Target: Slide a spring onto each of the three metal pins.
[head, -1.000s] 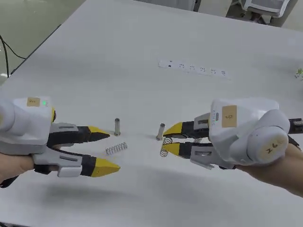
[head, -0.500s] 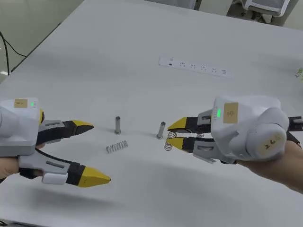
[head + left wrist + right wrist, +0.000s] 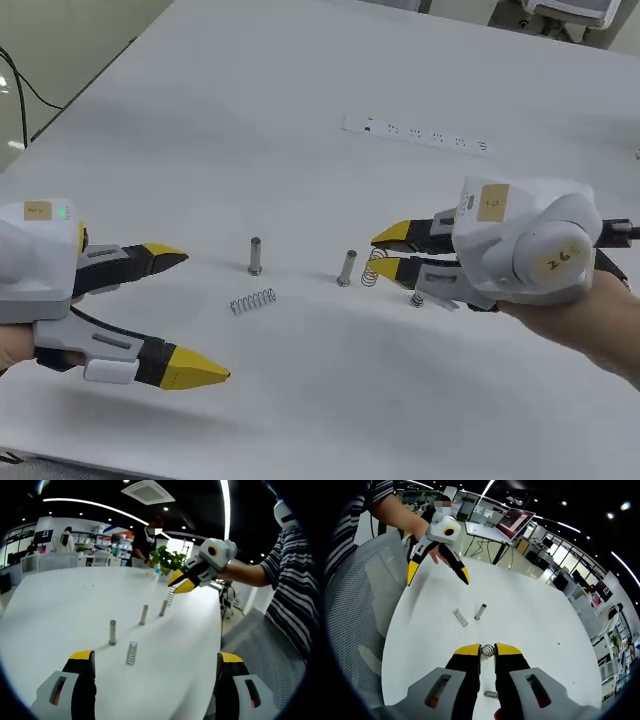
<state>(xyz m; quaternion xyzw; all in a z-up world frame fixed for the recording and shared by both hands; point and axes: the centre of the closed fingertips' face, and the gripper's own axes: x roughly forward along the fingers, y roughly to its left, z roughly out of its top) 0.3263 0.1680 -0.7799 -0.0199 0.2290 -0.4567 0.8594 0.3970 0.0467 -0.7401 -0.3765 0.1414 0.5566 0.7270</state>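
Observation:
Two upright metal pins (image 3: 255, 255) (image 3: 347, 268) stand on the white table (image 3: 300, 130); the left gripper view shows three pins in a row (image 3: 112, 632) (image 3: 143, 615) (image 3: 163, 607). My right gripper (image 3: 385, 253) (image 3: 488, 652) is shut on a spring (image 3: 372, 270) (image 3: 488, 650), held just right of the middle pin. A loose spring (image 3: 252, 300) (image 3: 131, 652) (image 3: 460, 617) lies in front of the left pin. My left gripper (image 3: 185, 313) (image 3: 156, 656) hangs wide open and holds nothing, left of that spring. The right gripper's body covers the third pin in the head view.
A white power strip (image 3: 415, 135) lies further back on the table. A small metal piece (image 3: 491, 694) lies under my right gripper. A grey mesh chair (image 3: 265, 645) stands off the table's near side. People stand in the far background.
My left gripper has drawn back to the left and its jaws have spread wider. My right gripper has lifted the spring a little, still beside the middle pin.

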